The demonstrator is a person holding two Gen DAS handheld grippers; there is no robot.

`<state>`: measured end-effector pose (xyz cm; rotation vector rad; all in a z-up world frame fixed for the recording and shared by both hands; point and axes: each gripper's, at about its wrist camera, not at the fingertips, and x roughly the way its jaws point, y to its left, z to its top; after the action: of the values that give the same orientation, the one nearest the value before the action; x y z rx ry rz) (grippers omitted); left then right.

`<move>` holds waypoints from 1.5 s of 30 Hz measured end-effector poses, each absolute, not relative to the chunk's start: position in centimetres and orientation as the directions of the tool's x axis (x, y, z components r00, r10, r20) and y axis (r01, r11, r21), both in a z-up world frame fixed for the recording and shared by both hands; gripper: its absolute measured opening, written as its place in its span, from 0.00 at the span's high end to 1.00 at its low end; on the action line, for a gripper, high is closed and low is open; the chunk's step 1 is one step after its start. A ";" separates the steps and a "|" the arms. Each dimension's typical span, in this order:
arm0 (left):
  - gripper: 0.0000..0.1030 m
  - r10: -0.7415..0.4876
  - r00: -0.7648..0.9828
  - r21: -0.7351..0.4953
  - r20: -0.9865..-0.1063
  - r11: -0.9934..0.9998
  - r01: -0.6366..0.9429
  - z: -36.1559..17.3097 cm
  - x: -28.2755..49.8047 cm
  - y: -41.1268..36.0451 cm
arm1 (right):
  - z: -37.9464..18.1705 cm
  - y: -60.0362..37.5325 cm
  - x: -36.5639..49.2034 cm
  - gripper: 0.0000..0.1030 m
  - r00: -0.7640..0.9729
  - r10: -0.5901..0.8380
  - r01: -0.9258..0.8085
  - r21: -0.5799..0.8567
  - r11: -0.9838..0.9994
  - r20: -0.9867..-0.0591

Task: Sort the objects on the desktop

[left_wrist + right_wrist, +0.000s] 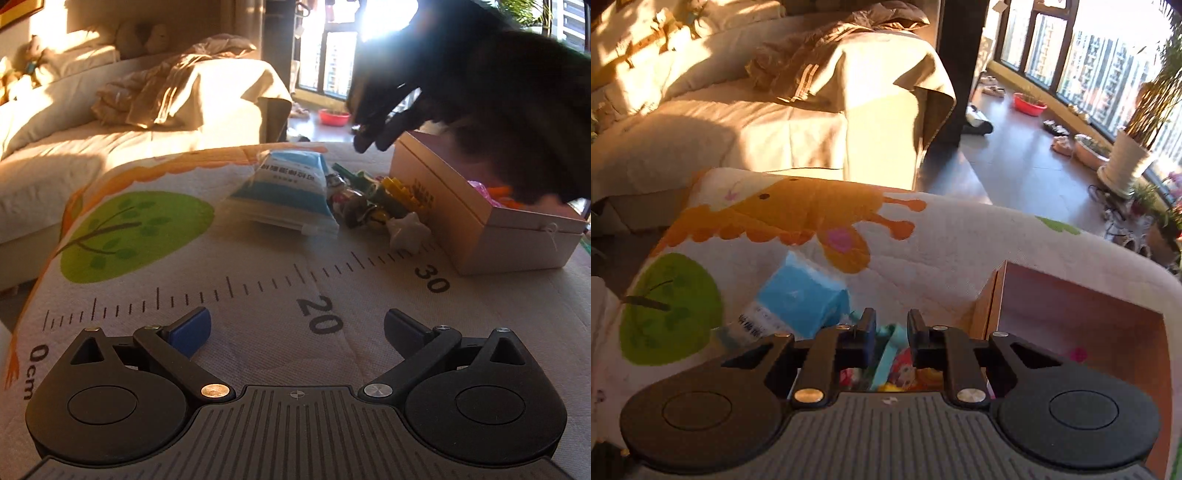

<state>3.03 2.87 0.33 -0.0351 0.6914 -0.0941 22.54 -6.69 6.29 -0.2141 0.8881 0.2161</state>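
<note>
Toys (373, 199) piled beside box (436, 206); left gripper (297, 328) spread, right gripper (891, 332) nrly pressed together.

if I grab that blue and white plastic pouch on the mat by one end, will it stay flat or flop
Probably flop: the blue and white pouch looks like a soft, bulging film bag with a thin clear sealed edge, not a rigid pack. Its glossy surface may slip between the fingers. It lies flat on the mat, so rolling seems unlikely.
</note>
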 end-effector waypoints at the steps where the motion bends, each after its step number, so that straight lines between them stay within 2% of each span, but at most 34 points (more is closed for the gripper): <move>1: 0.00 -0.104 0.769 -0.067 -0.631 0.995 0.080 0.4 2.9 2.9 | 5.6 -6.4 23.6 0.83 0.610 0.059 -0.257 -0.126 0.958 -0.790; 5: 0.00 -0.126 0.766 -0.091 -0.630 0.992 0.088 0.3 2.8 3.3 | 3.5 -6.5 26.8 0.83 0.574 -0.042 -0.209 -0.196 0.958 -0.817; 10: 0.00 -0.144 0.756 -0.113 -0.639 0.989 0.093 0.3 2.8 3.8 | 2.9 -6.6 26.4 0.81 0.539 -0.044 -0.232 -0.198 0.952 -0.841; 17: 0.00 -0.138 0.754 -0.090 -0.643 0.990 0.104 0.3 2.6 3.4 | 3.5 -6.6 21.1 0.78 0.506 0.003 -0.319 -0.184 0.930 -0.862; 27: 0.00 -0.120 0.745 -0.062 -0.656 0.993 0.105 0.2 2.3 3.3 | 4.6 -8.6 12.5 0.78 0.401 0.179 -0.434 -0.014 0.901 -0.898; 33: 0.00 -0.106 0.744 -0.045 -0.660 0.994 0.103 0.2 2.3 3.1 | 4.8 -12.2 7.8 0.76 0.419 0.226 -0.420 0.032 0.907 -0.879; 38: 0.00 -0.094 0.741 -0.027 -0.665 0.994 0.101 0.2 2.3 2.9 | 4.4 -16.1 5.9 0.53 0.486 0.195 -0.344 0.018 0.939 -0.852; 42: 0.00 -0.086 0.739 -0.017 -0.668 0.995 0.100 0.2 2.3 2.8 | 4.2 -18.9 5.0 0.52 0.581 0.109 -0.251 -0.050 0.967 -0.806; 45: 0.00 -0.073 0.738 -0.012 -0.671 0.996 0.088 0.2 2.3 2.9 | 4.0 -21.5 4.0 0.52 0.619 0.092 -0.175 -0.022 0.984 -0.780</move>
<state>2.26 2.94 0.17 0.0214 0.7350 -0.0886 4.05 -21.47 4.05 -0.0992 0.8910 0.1537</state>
